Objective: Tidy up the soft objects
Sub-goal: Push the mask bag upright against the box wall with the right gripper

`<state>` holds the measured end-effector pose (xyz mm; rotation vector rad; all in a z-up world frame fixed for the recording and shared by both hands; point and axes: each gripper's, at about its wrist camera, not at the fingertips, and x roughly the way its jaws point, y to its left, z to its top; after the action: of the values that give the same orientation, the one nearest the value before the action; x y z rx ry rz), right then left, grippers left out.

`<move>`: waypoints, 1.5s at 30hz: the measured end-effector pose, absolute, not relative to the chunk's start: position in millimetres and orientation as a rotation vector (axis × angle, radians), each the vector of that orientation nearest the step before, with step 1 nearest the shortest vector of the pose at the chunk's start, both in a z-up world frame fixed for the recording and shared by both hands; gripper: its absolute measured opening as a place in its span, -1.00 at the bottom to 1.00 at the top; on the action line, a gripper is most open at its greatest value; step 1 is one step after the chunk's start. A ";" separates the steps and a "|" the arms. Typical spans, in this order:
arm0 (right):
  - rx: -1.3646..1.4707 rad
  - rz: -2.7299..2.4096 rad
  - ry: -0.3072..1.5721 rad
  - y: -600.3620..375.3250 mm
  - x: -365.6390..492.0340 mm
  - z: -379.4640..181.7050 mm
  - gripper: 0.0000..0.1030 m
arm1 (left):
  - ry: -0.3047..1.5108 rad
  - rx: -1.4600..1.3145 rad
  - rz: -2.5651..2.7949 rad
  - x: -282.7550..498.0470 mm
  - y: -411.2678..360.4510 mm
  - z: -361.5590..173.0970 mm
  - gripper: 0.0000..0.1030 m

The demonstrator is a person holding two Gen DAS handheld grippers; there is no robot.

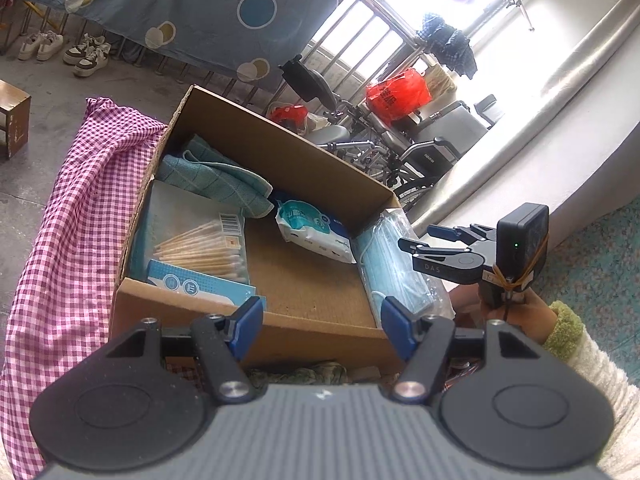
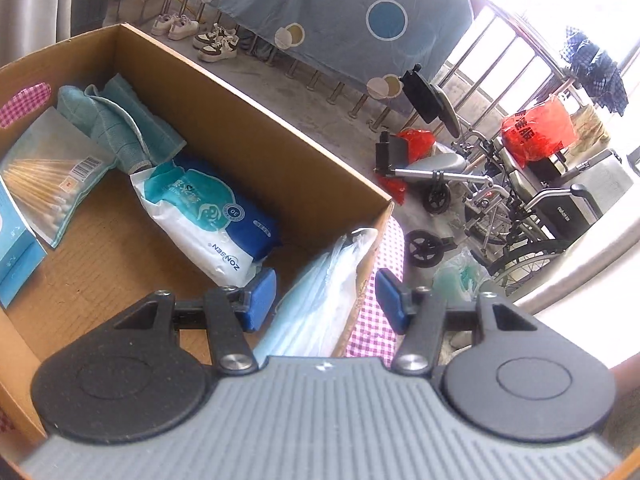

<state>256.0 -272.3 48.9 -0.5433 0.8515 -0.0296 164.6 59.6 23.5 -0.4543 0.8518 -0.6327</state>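
Left gripper [image 1: 322,322], jaws apart and empty, hovers at the cardboard box [image 1: 280,332] rim; right gripper [image 2: 326,300], likewise parted and empty, straddles the bagged face masks [image 2: 320,300] leaning on the box's end wall. Seating that bag flat probably comes next. Inside: teal towel [image 1: 212,176], wet wipes [image 2: 208,216], cotton swabs [image 1: 200,252].

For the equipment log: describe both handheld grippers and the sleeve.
Left gripper and right gripper: black linkage arms, blue finger pads, ribbed grey bodies. The right carries a black box with a green light, strapped by rubber bands. Sleeve: fuzzy white, green cuff.
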 end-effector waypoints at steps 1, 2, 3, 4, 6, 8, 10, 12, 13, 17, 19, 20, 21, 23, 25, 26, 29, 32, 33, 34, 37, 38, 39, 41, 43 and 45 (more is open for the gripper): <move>-0.560 -0.036 0.852 -272.0 254.3 46.5 0.06 | 0.854 -0.454 -0.632 165.3 58.7 23.4 0.27; -0.570 -0.044 0.854 -272.0 253.2 43.6 0.06 | 0.855 -0.455 -0.633 166.0 58.4 23.1 0.27; -0.580 -0.056 0.856 -272.0 252.0 40.5 0.04 | 0.857 -0.455 -0.634 166.3 57.8 22.5 0.28; -0.591 -0.062 0.856 -271.8 250.9 38.0 0.03 | 0.859 -0.455 -0.635 166.4 57.0 22.7 0.28; -0.609 -0.045 0.856 -269.6 246.1 33.4 -0.01 | 0.862 -0.453 -0.637 166.2 55.5 22.5 0.28; -0.642 -0.024 0.849 -264.5 240.1 29.5 -0.09 | 0.865 -0.449 -0.639 166.1 54.9 22.1 0.28; -0.717 -0.007 0.833 -254.7 231.9 22.9 -0.20 | 0.866 -0.448 -0.637 166.4 54.9 21.7 0.29; -0.765 0.010 0.836 -247.9 227.5 17.5 -0.28 | 0.867 -0.453 -0.634 166.9 55.3 21.2 0.30; -0.779 0.015 0.838 -245.7 225.8 15.5 -0.37 | 0.867 -0.456 -0.633 167.3 55.6 20.9 0.30; -0.766 0.017 0.909 -247.3 230.2 7.5 -0.58 | 0.874 -0.463 -0.632 167.6 54.9 19.5 0.31; -0.708 0.003 0.938 -253.7 237.2 6.7 -0.72 | 0.878 -0.462 -0.631 168.0 54.2 19.1 0.31; -0.663 -0.001 0.944 -257.2 240.8 9.0 -0.74 | 0.878 -0.461 -0.632 168.0 53.8 19.4 0.31; -0.595 -0.004 0.946 -262.6 244.8 13.8 -0.78 | 0.879 -0.461 -0.632 167.8 53.8 19.3 0.31; -0.438 -0.003 0.947 -275.1 249.5 25.3 -0.86 | 0.878 -0.461 -0.631 167.5 54.0 19.6 0.31; -0.289 0.015 0.933 -287.8 251.4 37.9 -0.91 | 0.875 -0.460 -0.629 167.2 54.6 20.2 0.31; -0.231 0.027 0.929 -292.6 251.1 42.7 -0.91 | 0.874 -0.460 -0.628 167.2 54.9 20.3 0.31; -0.101 0.036 0.923 -304.7 250.4 49.1 -0.91 | 0.877 -0.462 -0.622 168.5 55.5 19.9 0.31; 0.054 0.022 0.930 -320.9 250.5 46.7 -0.91 | 0.882 -0.464 -0.622 169.2 54.6 18.3 0.31; 0.101 0.007 0.927 -327.2 251.6 45.1 -0.91 | 0.883 -0.462 -0.623 169.3 54.2 17.9 0.31; 0.134 -0.008 0.917 -331.6 251.0 44.2 -0.91 | 0.885 -0.461 -0.623 169.2 53.8 17.7 0.31; 0.214 -0.056 0.883 -341.0 248.6 41.3 -0.91 | 0.888 -0.454 -0.625 169.8 52.8 17.3 0.31; 0.233 -0.063 0.886 -342.3 248.2 39.0 -0.91 | 0.888 -0.454 -0.624 169.8 52.6 17.1 0.31; 0.242 -0.066 0.901 -341.8 249.7 34.7 -0.90 | 0.888 -0.455 -0.622 170.0 52.8 16.9 0.31; 0.228 -0.065 0.949 -337.0 252.9 24.4 -0.87 | 0.887 -0.456 -0.620 170.7 53.1 16.9 0.31; 0.121 -0.068 0.955 -322.5 253.6 23.1 -0.81 | 0.888 -0.456 -0.620 171.1 53.1 16.9 0.31; 0.032 -0.067 0.959 -312.9 257.4 25.9 -0.62 | 0.888 -0.456 -0.620 171.6 53.2 16.8 0.31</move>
<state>257.4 -312.9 25.9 0.0316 0.9587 -0.0666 171.6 53.2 16.8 -0.4562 0.8881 -0.6199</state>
